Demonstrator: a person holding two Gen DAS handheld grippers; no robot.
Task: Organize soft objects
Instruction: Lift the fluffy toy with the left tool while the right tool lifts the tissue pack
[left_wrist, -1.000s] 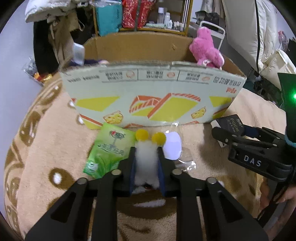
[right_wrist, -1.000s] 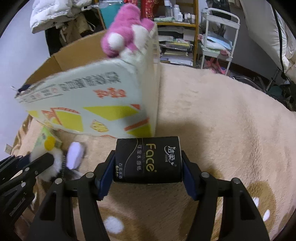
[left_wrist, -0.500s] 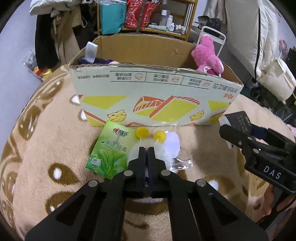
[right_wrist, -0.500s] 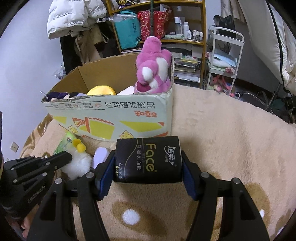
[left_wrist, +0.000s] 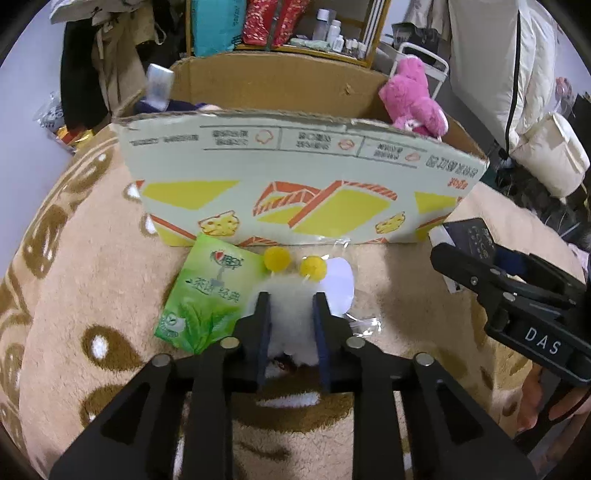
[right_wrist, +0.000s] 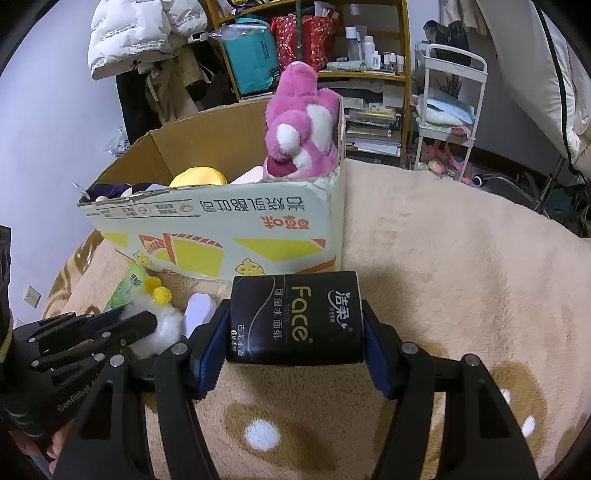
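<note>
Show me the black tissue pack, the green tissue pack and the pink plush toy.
black tissue pack (right_wrist: 295, 317), right wrist view, on its printed front face.
green tissue pack (left_wrist: 207, 291), left wrist view, middle of the wrapper.
pink plush toy (right_wrist: 303, 122), right wrist view, on its body.

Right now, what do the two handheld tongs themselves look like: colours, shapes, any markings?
Both are matte black plastic tongs with angular cut-out linkage arms and round silver pins at the joints. The left tongs and right tongs have slim fingers lined with dark blue pads. White lettering "DAS" marks the side of the right tongs in the left wrist view; the left tongs' side carries faint raised lettering, only partly legible. No cables show.
</note>
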